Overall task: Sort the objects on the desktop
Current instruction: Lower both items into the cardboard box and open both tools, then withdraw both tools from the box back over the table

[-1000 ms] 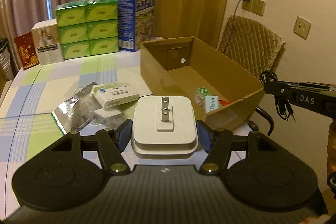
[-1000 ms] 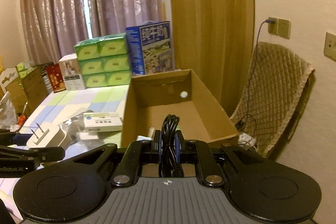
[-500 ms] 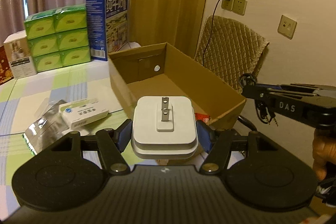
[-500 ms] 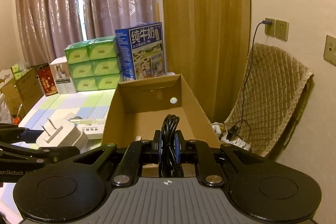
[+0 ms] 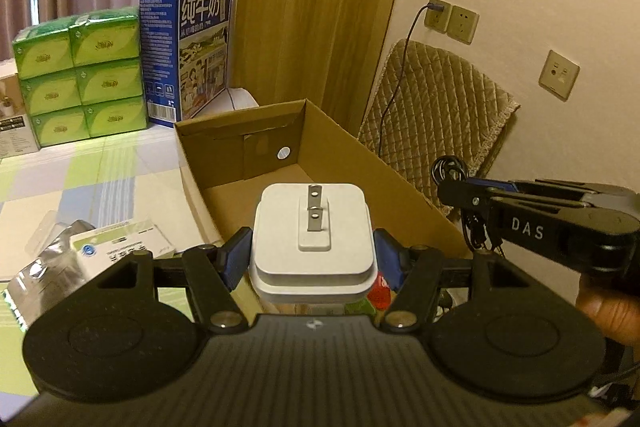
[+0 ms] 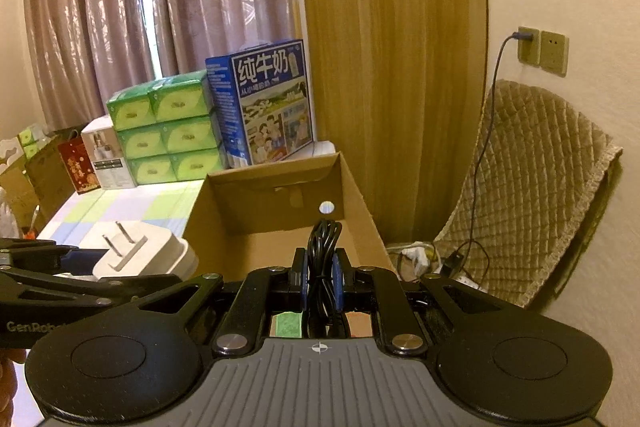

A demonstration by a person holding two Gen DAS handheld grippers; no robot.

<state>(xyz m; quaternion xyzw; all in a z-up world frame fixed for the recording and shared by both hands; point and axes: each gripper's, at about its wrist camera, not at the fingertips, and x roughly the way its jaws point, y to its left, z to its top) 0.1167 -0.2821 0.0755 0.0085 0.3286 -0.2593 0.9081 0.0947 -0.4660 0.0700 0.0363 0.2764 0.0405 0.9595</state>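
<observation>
My left gripper (image 5: 312, 259) is shut on a white plug adapter (image 5: 312, 239) with two metal prongs, held above the near end of an open cardboard box (image 5: 280, 163). The adapter also shows in the right wrist view (image 6: 144, 251), left of the box (image 6: 276, 203). My right gripper (image 6: 320, 279) is shut on a coiled black cable (image 6: 322, 259), held over the box's near right side. The right gripper and cable (image 5: 450, 169) show at the right in the left wrist view.
A white medicine box (image 5: 124, 247) and silver foil packets (image 5: 44, 267) lie on the checked tablecloth left of the box. Green tissue packs (image 5: 80, 75) and a blue milk carton (image 5: 188, 47) stand at the back. A padded chair (image 6: 532, 187) stands right.
Both grippers have moved forward and right with their loads, from over the table toward the cardboard box, which now lies directly below them.
</observation>
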